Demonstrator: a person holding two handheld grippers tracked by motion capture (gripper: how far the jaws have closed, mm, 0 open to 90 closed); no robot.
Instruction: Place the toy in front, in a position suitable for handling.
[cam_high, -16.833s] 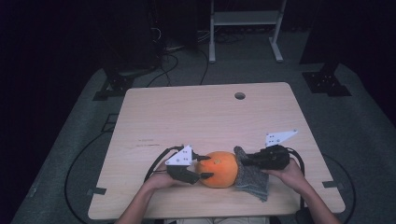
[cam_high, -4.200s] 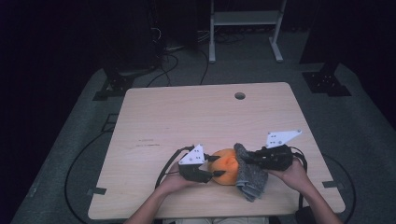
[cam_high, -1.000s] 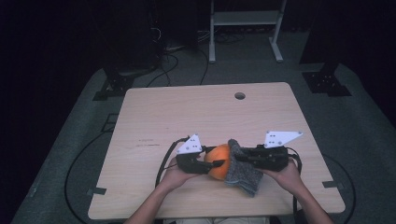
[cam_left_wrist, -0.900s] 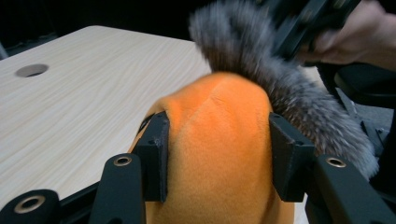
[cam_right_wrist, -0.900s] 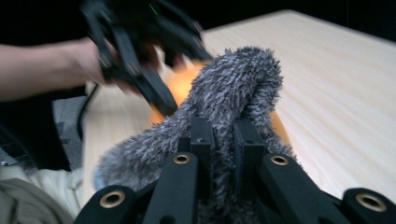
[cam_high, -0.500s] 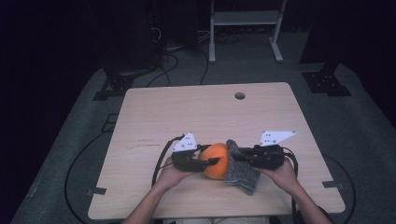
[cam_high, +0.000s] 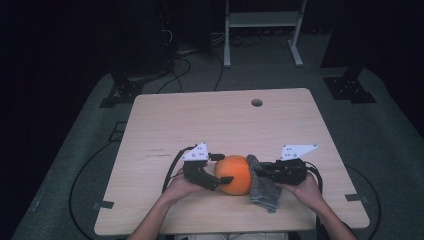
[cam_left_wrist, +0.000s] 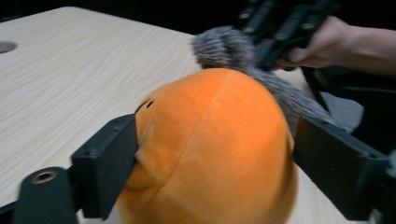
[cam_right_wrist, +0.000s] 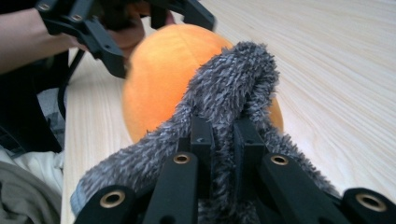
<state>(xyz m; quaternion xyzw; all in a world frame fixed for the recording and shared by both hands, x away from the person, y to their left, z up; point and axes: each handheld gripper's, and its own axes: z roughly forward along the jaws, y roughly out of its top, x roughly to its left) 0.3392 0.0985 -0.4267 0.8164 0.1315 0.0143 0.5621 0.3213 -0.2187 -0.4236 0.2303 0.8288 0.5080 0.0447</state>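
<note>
Two grippers, one orange plush ball, one grey furry cloth, all on a pale wood surface (cam_high: 165, 125).

Ball (cam_high: 234, 174): round, soft, orange, resting on the surface near its front edge, roughly midway across. Landmark for the entries below.

Cloth (cam_high: 262, 185): grey, shaggy, lying against the ball's right side, one end lifted up over the ball's flank, the rest trailing toward the front edge of the surface. Touching the ball.

Left gripper (cam_high: 216, 176): at the ball's left side, held in the left hand (cam_high: 177, 186). Its fingers (cam_left_wrist: 109, 161) have just been opening and now stand wide, one on each side of the ball. In the left gripper view the left finger sits at the ball's fabric and the right one stands just off it; no firm grip can be made out.

Right gripper (cam_high: 262, 170): at the ball's right, held in the right hand (cam_high: 302, 189). Its fingers (cam_right_wrist: 201, 140) are closed tight, pinching a raised fold of the cloth, which arches up just beside the ball's top.

Hole (cam_high: 257, 102): small, round, in the surface, well behind the ball.
</note>
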